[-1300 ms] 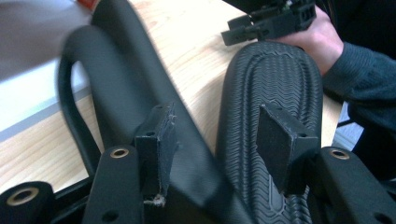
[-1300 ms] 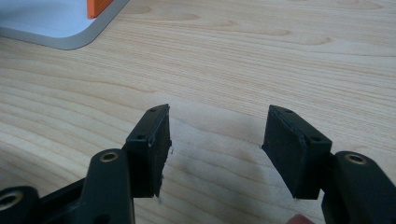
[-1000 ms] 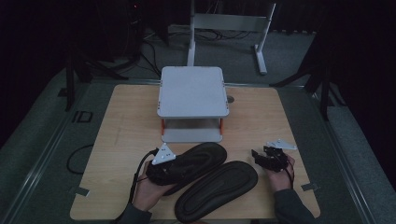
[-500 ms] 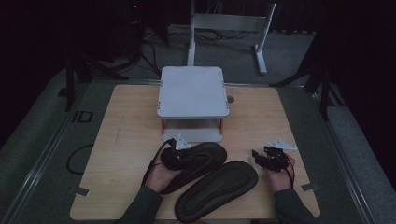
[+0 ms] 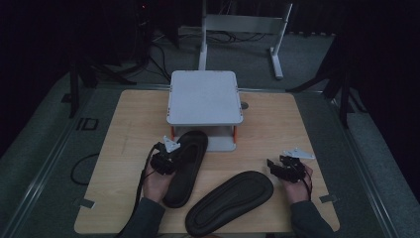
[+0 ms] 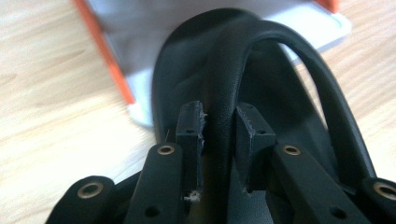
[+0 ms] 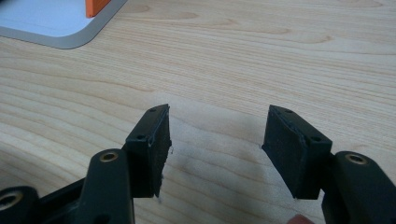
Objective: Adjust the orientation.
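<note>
A lab or recording studio is suggested. A lone wooden table (image 5: pixel 133 114) is set on grey carpet (image 5: pixel 44 163) amid darkness, with black cables (image 5: pixel 163 54) trailed across the floor and a white metal stand (image 5: pixel 242 25) placed beyond it. A grey shelf with orange legs (image 5: pixel 204 96) is centred on the tabletop.

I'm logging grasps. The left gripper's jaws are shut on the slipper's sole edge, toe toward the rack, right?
Not the sole edge: the left gripper view shows the left gripper shut on the slipper's strap. The toe does point toward the rack.
</note>
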### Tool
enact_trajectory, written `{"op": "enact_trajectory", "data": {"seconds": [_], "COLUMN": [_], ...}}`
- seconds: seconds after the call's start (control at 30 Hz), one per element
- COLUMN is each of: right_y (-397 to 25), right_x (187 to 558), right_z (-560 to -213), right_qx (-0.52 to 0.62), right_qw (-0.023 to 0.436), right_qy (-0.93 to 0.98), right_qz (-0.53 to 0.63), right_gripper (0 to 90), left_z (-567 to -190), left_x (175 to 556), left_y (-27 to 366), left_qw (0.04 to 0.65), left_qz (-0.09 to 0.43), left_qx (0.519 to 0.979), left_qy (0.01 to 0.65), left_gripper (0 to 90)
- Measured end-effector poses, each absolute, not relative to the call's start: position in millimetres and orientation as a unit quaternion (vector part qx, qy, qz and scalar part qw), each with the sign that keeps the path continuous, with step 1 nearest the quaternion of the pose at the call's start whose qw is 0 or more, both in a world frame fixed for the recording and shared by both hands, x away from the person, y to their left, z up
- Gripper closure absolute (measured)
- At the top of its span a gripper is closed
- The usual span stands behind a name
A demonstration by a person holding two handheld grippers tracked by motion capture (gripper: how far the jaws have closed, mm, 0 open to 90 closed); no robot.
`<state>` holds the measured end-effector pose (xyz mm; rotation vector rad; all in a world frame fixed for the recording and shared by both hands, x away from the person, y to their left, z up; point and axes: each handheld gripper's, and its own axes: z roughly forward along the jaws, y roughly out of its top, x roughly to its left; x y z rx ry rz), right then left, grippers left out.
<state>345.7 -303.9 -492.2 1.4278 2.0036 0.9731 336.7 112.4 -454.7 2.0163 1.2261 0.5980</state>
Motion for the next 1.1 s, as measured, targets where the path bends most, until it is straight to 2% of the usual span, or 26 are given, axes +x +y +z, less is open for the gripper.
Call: {"op": "enact_trajectory", "data": {"seconds": [0.07,0.23,0.33,0.63,1.1], "right_y": [-304.4,-303.8,-304.2,-303.9,-302.6], "right_x": [345.8,345.7,345.3,344.7,343.6], "right_z": [-492.2,-492.2,-492.0,-491.0,-490.7], "right_qx": [0.523,0.523,0.523,0.523,0.52], "right_qw": [0.246,0.246,0.246,0.246,0.247], "right_qy": [0.734,0.734,0.734,0.733,0.735], "right_qz": [0.357,0.357,0.357,0.36,0.36], "right_gripper": [40.7,40.7,40.7,40.7,40.6], "left_z": [-455.6,-449.1,-444.1,-433.4,-434.1], "left_x": [335.5,323.4,312.8,288.8,260.3], "left_y": [115.8,116.1,114.6,90.5,56.3], "left_qw": [0.354,0.372,0.392,0.452,0.453], "left_qz": [0.227,0.248,0.245,0.202,0.174], "left_qx": [0.776,0.772,0.768,0.772,0.81], "left_qy": [0.469,0.452,0.443,0.398,0.329], "left_gripper": [70.9,54.7,51.4,47.9,46.4]}}
